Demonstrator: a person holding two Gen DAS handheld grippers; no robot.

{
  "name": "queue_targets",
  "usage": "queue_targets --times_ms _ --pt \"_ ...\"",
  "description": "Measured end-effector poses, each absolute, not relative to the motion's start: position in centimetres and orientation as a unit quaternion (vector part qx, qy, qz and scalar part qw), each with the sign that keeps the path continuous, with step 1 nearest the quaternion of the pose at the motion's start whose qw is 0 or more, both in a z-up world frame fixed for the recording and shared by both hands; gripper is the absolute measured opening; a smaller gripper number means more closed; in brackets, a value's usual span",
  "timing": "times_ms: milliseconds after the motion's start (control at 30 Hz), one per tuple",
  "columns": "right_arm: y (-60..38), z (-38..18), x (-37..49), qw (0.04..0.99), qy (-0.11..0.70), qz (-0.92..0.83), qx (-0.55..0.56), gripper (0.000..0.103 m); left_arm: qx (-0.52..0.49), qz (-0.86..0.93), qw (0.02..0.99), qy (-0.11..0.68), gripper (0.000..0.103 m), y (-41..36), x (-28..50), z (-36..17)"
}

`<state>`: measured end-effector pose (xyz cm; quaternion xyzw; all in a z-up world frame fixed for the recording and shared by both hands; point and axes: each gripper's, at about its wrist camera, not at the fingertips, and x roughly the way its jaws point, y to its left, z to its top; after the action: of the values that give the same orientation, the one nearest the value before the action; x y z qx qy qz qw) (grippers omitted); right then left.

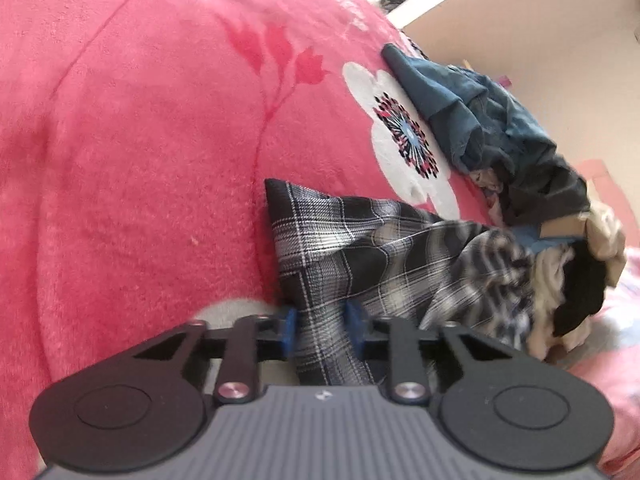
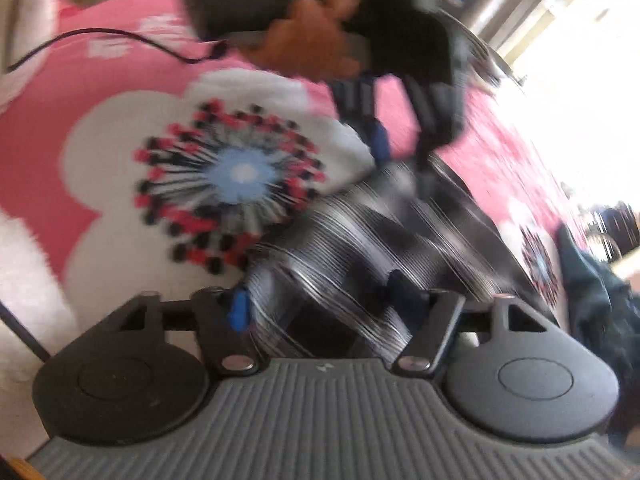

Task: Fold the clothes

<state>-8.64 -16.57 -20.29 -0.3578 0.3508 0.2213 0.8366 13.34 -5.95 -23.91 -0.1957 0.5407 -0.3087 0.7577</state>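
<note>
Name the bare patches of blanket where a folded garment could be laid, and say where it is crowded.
Bare: the plain pink blanket left of the plaid garment. Crowded: the clothes pile right of the white flower.

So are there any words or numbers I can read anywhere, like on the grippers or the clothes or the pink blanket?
No readable words or numbers anywhere.
Left hand-held gripper: only a tiny pale mark on its grey body, too small to read.
Right hand-held gripper: the same kind of tiny mark, also unreadable.
Plaid shirt: only checks, no label showing.
Pink blanket: flowers, no letters.
Pile of clothes: no print visible.
</note>
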Motion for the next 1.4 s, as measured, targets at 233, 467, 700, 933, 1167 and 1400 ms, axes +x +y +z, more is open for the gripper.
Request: queue_targets --times_ms 233,467,700,933,1167,1400 --pt "-14.4 -20.7 -8.1 0.83 0.336 0.167 -0.413 0.012 -0.215 -0.304 0.781 0.502 0.006 -5.6 12.6 -23.0" --pt "-12.3 -18.3 -7.8 0.838 0.337 0.161 -0.397 0.011 -0.253 -0.302 0.778 0.489 0.003 -1.3 13.0 -20.7" --pt "-8.2 -15.1 -8.4 0.863 0.326 0.198 -0.332 0.011 -0.203 -0.294 0.804 0.476 0.004 6.3 13.2 -16.9" --pt "0.1 -13.5 -6.4 0.867 0.304 0.288 -0.269 0.01 -0.139 -0.227 0.831 0.489 0.005 16.8 13.0 -15.4" --pt "4.9 -17.0 -3.6 0.823 0.377 0.349 -0.243 0.019 -0.122 -0.163 0.848 0.489 0.029 21.4 10.9 -15.8" --pt "-3.7 -11.1 -6.3 0.825 0.399 0.368 -0.159 0.045 -0.1 -0.148 0.874 0.453 0.042 23.9 7.7 -13.6"
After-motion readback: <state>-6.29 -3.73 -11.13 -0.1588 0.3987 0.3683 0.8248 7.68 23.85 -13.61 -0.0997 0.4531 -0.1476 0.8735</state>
